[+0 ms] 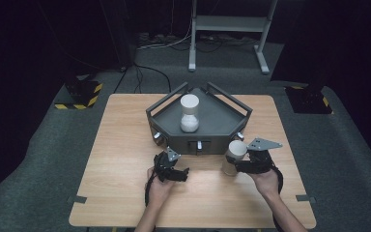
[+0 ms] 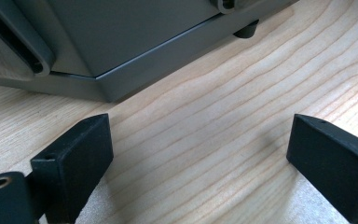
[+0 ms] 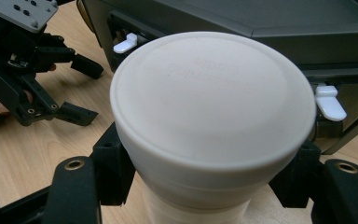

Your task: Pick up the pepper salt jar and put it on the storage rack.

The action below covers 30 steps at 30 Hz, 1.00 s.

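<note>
A dark grey tray-like fixture (image 1: 232,121) sits at the table's far middle, with a white jar (image 1: 189,113) standing upright inside it. A second white jar (image 1: 234,155) with a round lid (image 3: 212,100) stands just in front of the fixture's right corner. My right gripper (image 1: 236,166) is shut on this jar below its lid. My left gripper (image 1: 182,175) rests low over the bare wood in front of the fixture's left side, open, with nothing between its jaws (image 2: 200,154). The left gripper (image 3: 81,91) appears again in the right gripper view, at the upper left.
The fixture's front wall (image 2: 135,42) carries small white latches (image 3: 330,105) and knobs (image 1: 158,137). The wooden table (image 1: 121,159) has its front edge close to the person's forearms. A metal stand (image 1: 229,29) rises on the dark floor beyond the table.
</note>
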Available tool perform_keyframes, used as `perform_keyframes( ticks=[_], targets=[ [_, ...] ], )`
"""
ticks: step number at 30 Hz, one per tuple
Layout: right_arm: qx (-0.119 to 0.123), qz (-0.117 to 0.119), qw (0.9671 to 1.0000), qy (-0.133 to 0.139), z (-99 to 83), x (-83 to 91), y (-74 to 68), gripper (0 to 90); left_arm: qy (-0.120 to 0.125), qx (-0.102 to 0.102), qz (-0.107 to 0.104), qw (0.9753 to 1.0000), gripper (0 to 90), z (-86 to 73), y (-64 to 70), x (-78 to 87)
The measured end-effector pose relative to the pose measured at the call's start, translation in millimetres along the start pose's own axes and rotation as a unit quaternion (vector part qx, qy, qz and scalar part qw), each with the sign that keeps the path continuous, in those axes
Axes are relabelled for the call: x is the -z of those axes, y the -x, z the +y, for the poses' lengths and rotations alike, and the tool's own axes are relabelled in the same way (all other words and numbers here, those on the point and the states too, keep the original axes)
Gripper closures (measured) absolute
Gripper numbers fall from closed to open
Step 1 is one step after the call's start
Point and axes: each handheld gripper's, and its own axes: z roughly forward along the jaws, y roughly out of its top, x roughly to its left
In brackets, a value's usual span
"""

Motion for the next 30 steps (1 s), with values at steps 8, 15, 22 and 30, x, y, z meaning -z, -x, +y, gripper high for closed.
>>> perform_keyframes(
  ticks=[8, 15, 22, 30],
  targets=[
    [0.0, 0.004, 1.0, -0.001, 7.6, 10.2, 3.5, 35.5, 0.0, -0.001, 0.0, 1.0, 7.1, 0.1, -0.1, 0.0],
    [0.004, 0.012, 0.9999, -0.006, 17.7, 16.5, 8.0, 35.6, 0.0, -0.001, 0.0, 1.0, 7.1, 0.1, -0.1, 0.0],
    [0.003, 0.018, 0.9998, -0.004, 29.0, 23.5, 10.9, 35.6, 0.0, -0.001, 0.0, 1.0, 7.1, 0.1, -0.1, 0.0],
    [0.014, 0.024, 0.9996, 0.001, 44.2, 31.3, 11.4, 35.6, 0.0, -0.001, 0.0, 1.0, 7.1, 0.1, -0.1, 0.0]
  ],
)
